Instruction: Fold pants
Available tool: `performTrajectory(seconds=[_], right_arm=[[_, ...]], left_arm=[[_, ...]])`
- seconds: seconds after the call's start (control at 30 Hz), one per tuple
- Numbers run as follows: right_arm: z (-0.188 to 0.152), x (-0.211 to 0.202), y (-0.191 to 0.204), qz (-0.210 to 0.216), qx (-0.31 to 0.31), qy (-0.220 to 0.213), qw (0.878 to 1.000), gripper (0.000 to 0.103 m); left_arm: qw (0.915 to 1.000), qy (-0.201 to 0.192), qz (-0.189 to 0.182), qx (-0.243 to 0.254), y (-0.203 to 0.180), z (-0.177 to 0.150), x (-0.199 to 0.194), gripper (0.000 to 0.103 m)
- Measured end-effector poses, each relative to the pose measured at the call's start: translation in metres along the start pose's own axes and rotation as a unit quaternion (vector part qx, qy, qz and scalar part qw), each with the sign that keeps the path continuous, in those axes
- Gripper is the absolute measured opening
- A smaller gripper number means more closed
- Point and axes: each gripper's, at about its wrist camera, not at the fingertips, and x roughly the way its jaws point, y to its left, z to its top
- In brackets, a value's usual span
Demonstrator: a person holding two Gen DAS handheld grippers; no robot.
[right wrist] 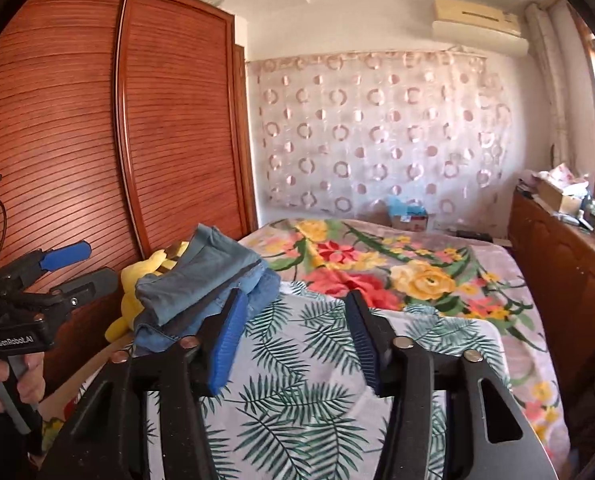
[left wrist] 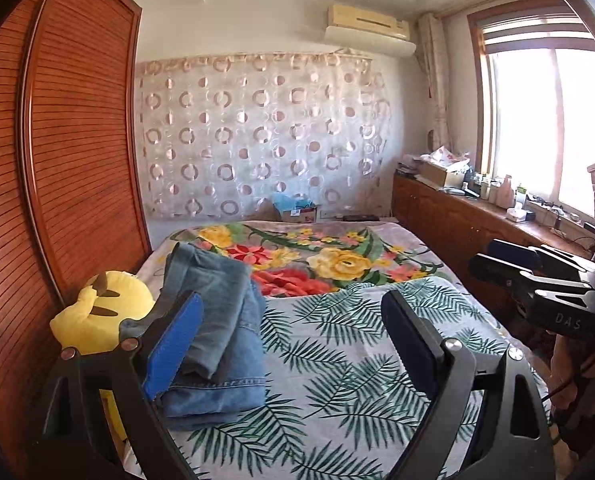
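Folded blue denim pants lie in a stack at the left side of the bed, on the palm-leaf sheet. They also show in the right wrist view. My left gripper is open and empty, held above the sheet just right of the stack; it also shows in the right wrist view. My right gripper is open and empty above the sheet, right of the pants; it also shows in the left wrist view.
A yellow plush toy sits left of the pants against the wooden wardrobe. A floral blanket covers the far bed. A wooden counter with clutter runs under the window on the right.
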Motion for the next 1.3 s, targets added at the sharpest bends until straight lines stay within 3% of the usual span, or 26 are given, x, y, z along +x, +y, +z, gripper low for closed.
performTrajectory(seconds=[0.33,0.53,0.97,1.3], right_arm=[[-0.010,-0.042,0.020,-0.061,0.013,-0.031,0.998,0.060],[-0.020,-0.046,0.035,-0.102,0.022,-0.023,0.994,0.061],[-0.014,-0.033,0.056,-0.117,0.035,-0.009,0.992,0.061],[-0.019,-0.041,0.047,-0.122,0.041,-0.015,0.992,0.061]], left_arm=[[0.9998,-0.015,-0.010,0.010,-0.026,0.012,-0.019,0.091],[0.9997,-0.012,-0.019,0.008,-0.036,0.008,-0.026,0.091],[0.9998,0.009,-0.015,0.004,-0.040,-0.005,-0.025,0.091],[0.9999,0.013,-0.008,0.002,-0.037,-0.007,-0.024,0.091]])
